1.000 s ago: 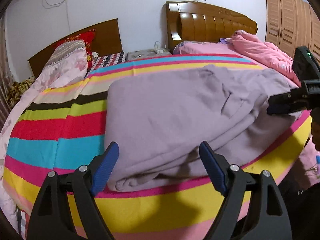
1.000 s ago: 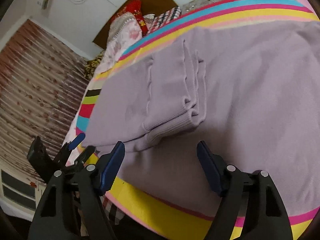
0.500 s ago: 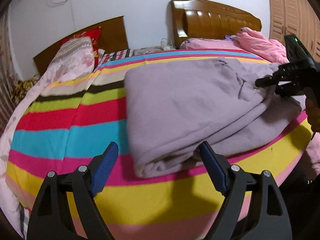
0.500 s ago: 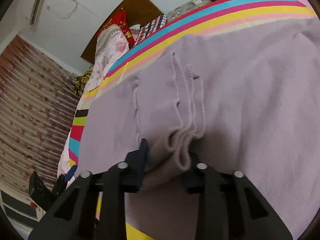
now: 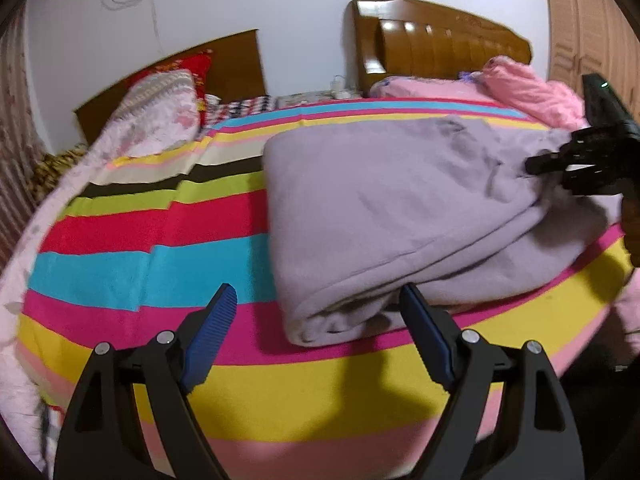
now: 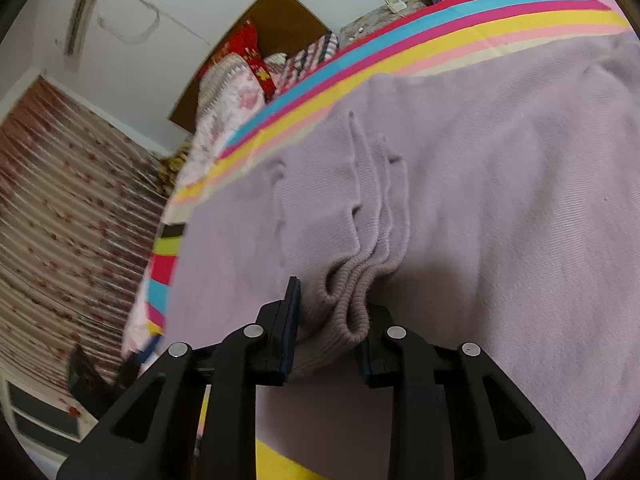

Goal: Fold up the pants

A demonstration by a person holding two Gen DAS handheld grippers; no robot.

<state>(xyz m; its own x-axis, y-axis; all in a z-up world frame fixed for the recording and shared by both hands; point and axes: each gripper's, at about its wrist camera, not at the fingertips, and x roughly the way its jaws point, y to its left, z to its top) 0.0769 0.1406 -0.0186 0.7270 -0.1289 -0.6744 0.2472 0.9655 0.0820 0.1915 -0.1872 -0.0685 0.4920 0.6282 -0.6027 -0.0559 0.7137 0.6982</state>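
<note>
At the far left of the left wrist view, a floral pillow (image 5: 160,116) and a red cushion (image 5: 196,68) lean against a dark headboard (image 5: 236,60). The striped bedspread (image 5: 132,240) runs across the scene in bands of red, cyan, pink and yellow. Near the bottom, the left gripper (image 5: 316,328) hangs over the near edge of the bed with its blue-padded fingers (image 5: 210,334) spread wide and nothing between them; its right finger sits just beside the near folded corner of the pants (image 5: 380,208). The lilac pants lie folded in a thick stack on the bedspread, right of centre, their rolled edge nearest the camera. Further right, the right gripper (image 6: 328,320) has its fingers drawn narrow, pinching the bunched ribbed cuffs (image 6: 352,292) of the pants at the stack's right end. Behind, at far right, a pink quilt (image 5: 528,88) lies heaped before a second wooden headboard (image 5: 440,44).
</note>
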